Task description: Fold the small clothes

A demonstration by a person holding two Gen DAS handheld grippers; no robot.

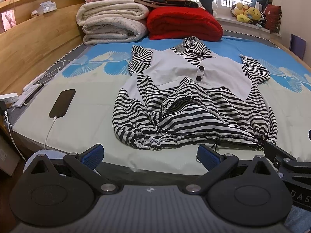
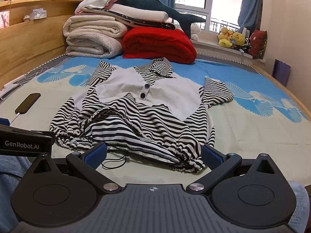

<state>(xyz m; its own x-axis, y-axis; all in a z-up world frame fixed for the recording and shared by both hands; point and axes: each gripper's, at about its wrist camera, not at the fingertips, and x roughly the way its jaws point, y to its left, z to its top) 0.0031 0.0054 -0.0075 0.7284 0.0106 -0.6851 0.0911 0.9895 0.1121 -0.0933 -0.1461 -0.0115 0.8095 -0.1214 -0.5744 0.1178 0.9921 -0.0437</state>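
Now striped top (image 2: 136,112) just ahead of right gripper (image 2: 154,155).

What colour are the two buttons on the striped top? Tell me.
Black, on the white panel of the top; buttons show best from the left wrist.

At the left edge of the right wrist view, white lettering reads "GenRobot.AI" on the black body of the left claw (image 2: 25,139). At the lower right edge of the left wrist view, the right claw (image 1: 299,176) carries cut-off white letters, "DAS". No other writing is legible.
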